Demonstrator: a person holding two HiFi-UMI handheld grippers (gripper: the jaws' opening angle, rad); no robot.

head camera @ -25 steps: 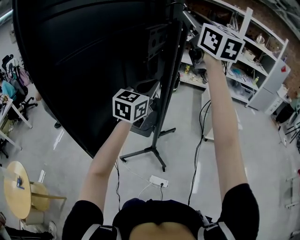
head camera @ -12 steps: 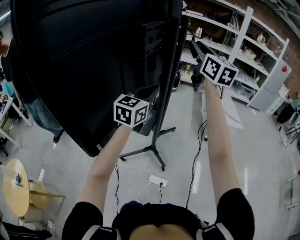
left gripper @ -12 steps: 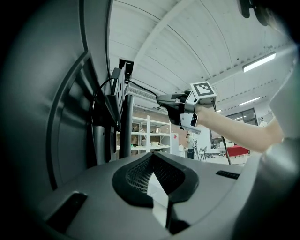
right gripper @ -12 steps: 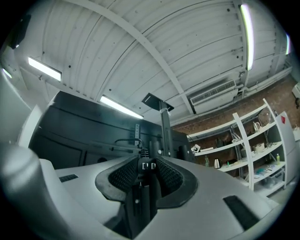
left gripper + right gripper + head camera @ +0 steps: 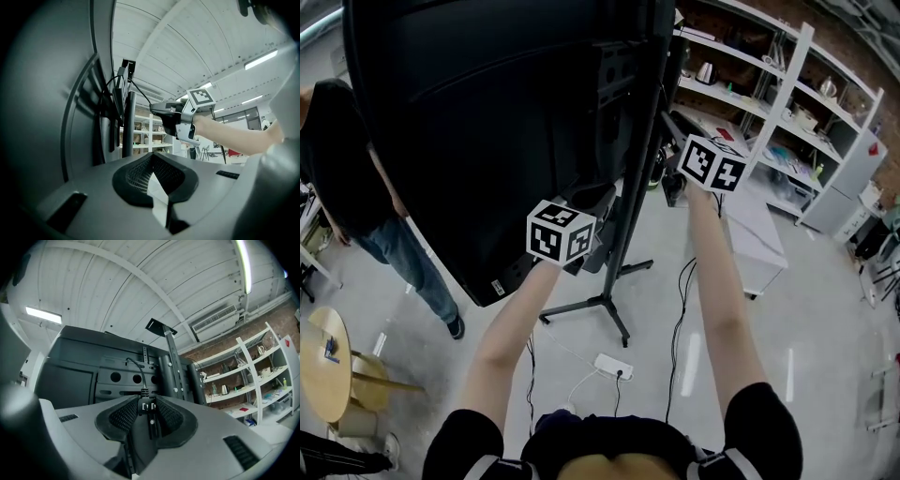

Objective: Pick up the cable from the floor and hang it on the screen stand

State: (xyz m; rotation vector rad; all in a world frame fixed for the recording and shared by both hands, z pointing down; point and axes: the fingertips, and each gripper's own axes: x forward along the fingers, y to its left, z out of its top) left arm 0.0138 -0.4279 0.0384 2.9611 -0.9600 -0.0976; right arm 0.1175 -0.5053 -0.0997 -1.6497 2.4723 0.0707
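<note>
Fingers [image 5: 118,418] of the right gripper [image 5: 146,412] pinch the boxy black plug [image 5: 147,407] of the thin black cable [image 5: 141,374], which rises toward eleven o'clock onto the tall black metal screen stand [image 5: 174,373] — gripped by its end, I judge, for draping. At nine o'clock the left gripper [image 5: 153,159] is closed on nothing.

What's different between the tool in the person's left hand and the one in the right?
The right tool grips a black cable by its plug; the left tool has its jaws together on nothing. In the head view the right tool sits higher, right of the stand pole; the left tool sits lower, left of it. Both carry a marker cube.
</note>
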